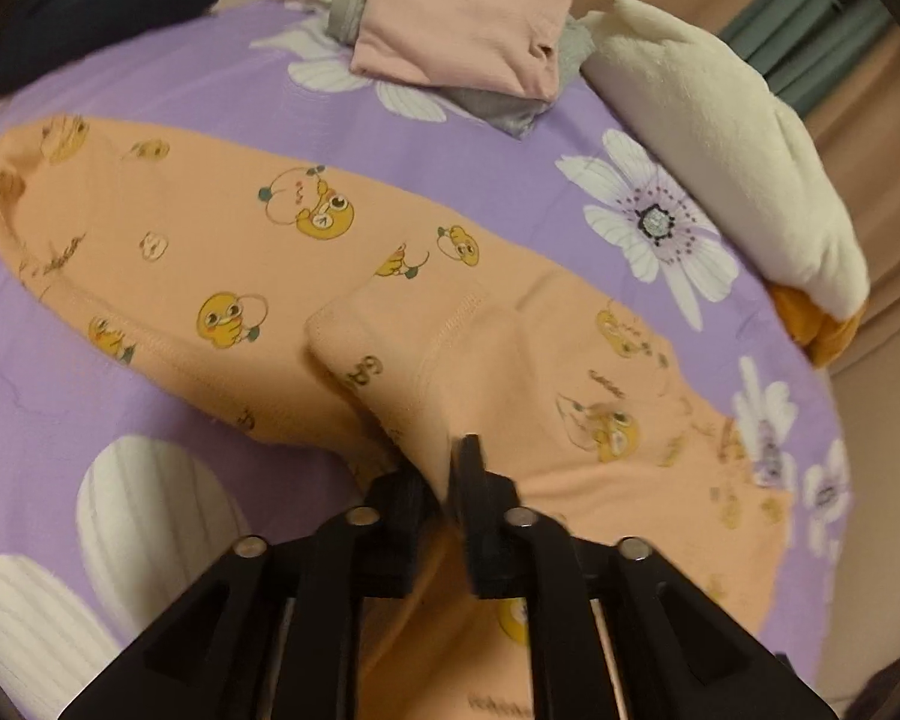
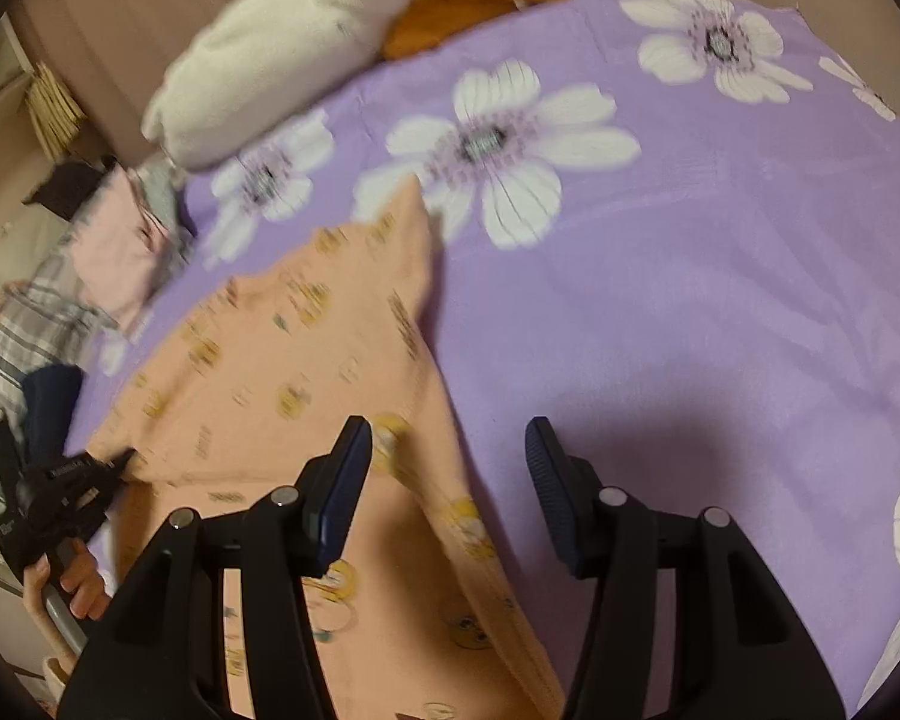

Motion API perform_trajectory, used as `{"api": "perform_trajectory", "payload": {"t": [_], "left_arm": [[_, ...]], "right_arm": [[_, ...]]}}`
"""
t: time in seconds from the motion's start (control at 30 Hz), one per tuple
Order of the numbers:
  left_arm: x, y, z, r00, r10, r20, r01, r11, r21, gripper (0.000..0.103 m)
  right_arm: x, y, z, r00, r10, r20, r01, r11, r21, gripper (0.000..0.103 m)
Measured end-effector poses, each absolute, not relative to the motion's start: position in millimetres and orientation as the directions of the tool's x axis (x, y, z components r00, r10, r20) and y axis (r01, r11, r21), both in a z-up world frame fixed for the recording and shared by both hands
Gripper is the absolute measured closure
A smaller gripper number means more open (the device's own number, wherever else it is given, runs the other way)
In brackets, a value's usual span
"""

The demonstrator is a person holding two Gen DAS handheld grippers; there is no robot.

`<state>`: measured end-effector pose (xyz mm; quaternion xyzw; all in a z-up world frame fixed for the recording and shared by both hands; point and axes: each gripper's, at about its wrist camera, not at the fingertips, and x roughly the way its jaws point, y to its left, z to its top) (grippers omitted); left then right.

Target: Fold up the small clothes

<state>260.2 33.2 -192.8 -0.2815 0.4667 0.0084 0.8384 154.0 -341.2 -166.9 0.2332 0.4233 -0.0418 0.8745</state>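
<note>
purple bedsheet printed with white flowers [image 1: 462, 138] covers the whole surface. peach cotton garment with yellow cartoon ducks [image 1: 222, 228] lies spread across its middle, one fold of it raised. white plush pillow with an orange end [image 1: 714, 138] sits at the sheet's far edge, beside a folded pink cloth [image 1: 468, 18] stacked on a grey folded cloth [image 1: 498, 108]. dark navy fabric [image 1: 90, 0] lies in the far corner. left gripper [image 1: 450, 468] has its black fingers clenched on the raised fold of the peach garment. right gripper [image 2: 450, 450] hangs over the garment's edge with its blue-padded fingers [image 2: 354, 480] spread wide, grasping nothing.
</note>
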Motion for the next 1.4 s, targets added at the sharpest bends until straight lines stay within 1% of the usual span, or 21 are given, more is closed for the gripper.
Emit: {"api": "perform_trajectory", "payload": {"t": [0.07, 0.17, 0.27, 0.33, 0.4, 0.47, 0.5, 0.57, 0.6, 0.67, 0.7, 0.73, 0.77, 0.83, 0.93, 0.97, 1.0, 1.03, 1.1, 1.23, 1.4], "left_arm": [[255, 37, -182, 0.559, -0.273, -0.783, -0.273, 0.831, -0.484, 0.064], [245, 47, -165, 0.602, -0.316, -0.733, -0.256, 0.793, -0.552, 0.049], [243, 53, -159, 0.640, -0.299, -0.708, -0.245, 0.794, -0.557, 0.049], [246, 51, -163, 0.637, -0.253, -0.729, -0.259, 0.820, -0.510, 0.049], [254, 47, -174, 0.595, -0.263, -0.760, -0.266, 0.828, -0.494, 0.049], [259, 42, -186, 0.546, -0.345, -0.763, -0.252, 0.802, -0.542, 0.049], [261, 40, -189, 0.527, -0.380, -0.760, -0.243, 0.790, -0.563, 0.049], [261, 38, -188, 0.527, -0.386, -0.757, -0.237, 0.788, -0.568, 0.049], [260, 39, -186, 0.537, -0.364, -0.761, -0.243, 0.797, -0.553, 0.049], [259, 37, -182, 0.544, -0.320, -0.776, -0.237, 0.828, -0.508, 0.049], [258, 37, -180, 0.546, -0.323, -0.773, -0.219, 0.836, -0.504, 0.049], [257, 39, -179, 0.548, -0.327, -0.770, -0.210, 0.837, -0.505, 0.049], [256, 42, -178, 0.555, -0.330, -0.764, -0.212, 0.831, -0.514, 0.049], [255, 49, -180, 0.571, -0.338, -0.748, -0.241, 0.802, -0.546, 0.049], [256, 51, -187, 0.553, -0.371, -0.746, -0.257, 0.776, -0.576, 0.049], [257, 49, -189, 0.543, -0.359, -0.759, -0.246, 0.796, -0.553, 0.049], [258, 46, -190, 0.535, -0.329, -0.778, -0.236, 0.826, -0.512, 0.049], [258, 45, -191, 0.538, -0.302, -0.787, -0.231, 0.845, -0.482, 0.049], [257, 47, -193, 0.556, -0.304, -0.773, -0.231, 0.837, -0.496, 0.049], [261, 50, -199, 0.558, -0.365, -0.746, -0.229, 0.796, -0.560, 0.049], [260, 40, -201, 0.576, -0.292, -0.764, -0.197, 0.857, -0.476, 0.049]], "right_arm": [[152, -340, -153, 0.677, 0.160, -0.718, 0.233, 0.879, 0.416, 0.048], [155, -329, -150, 0.693, 0.170, -0.700, 0.186, 0.897, 0.402, 0.048], [173, -316, -173, 0.625, 0.219, -0.750, 0.149, 0.909, 0.389, 0.053], [184, -314, -191, 0.570, 0.218, -0.792, 0.167, 0.913, 0.371, 0.071], [188, -311, -196, 0.580, 0.086, -0.810, 0.170, 0.960, 0.223, 0.096], [184, -320, -199, 0.585, -0.115, -0.803, 0.232, 0.972, 0.029, 0.095], [182, -329, -201, 0.574, -0.154, -0.804, 0.264, 0.965, 0.004, 0.094], [173, -352, -198, 0.586, -0.052, -0.809, 0.262, 0.957, 0.128, 0.092], [170, -360, -194, 0.585, 0.006, -0.811, 0.248, 0.951, 0.186, 0.085], [166, -358, -186, 0.562, 0.069, -0.824, 0.188, 0.960, 0.208, 0.061], [165, -350, -183, 0.556, 0.090, -0.826, 0.141, 0.970, 0.200, 0.033], [163, -336, -180, 0.556, 0.103, -0.825, 0.089, 0.979, 0.182, 0.021], [161, -326, -179, 0.566, 0.100, -0.818, 0.055, 0.986, 0.159, 0.021], [159, -302, -181, 0.578, 0.087, -0.812, -0.014, 0.995, 0.097, 0.024], [174, -278, -199, 0.574, -0.154, -0.805, -0.025, 0.979, -0.205, 0.026], [173, -275, -203, 0.586, -0.169, -0.793, -0.040, 0.971, -0.236, 0.029], [170, -275, -202, 0.616, -0.151, -0.773, -0.049, 0.972, -0.230, 0.039], [171, -280, -199, 0.628, -0.143, -0.765, -0.034, 0.977, -0.210, 0.056], [175, -298, -195, 0.633, -0.173, -0.755, 0.075, 0.984, -0.162, 0.075], [179, -340, -195, 0.629, -0.106, -0.770, 0.193, 0.981, 0.023, 0.080], [177, -344, -202, 0.609, -0.088, -0.788, 0.250, 0.964, 0.086, 0.080]]}}
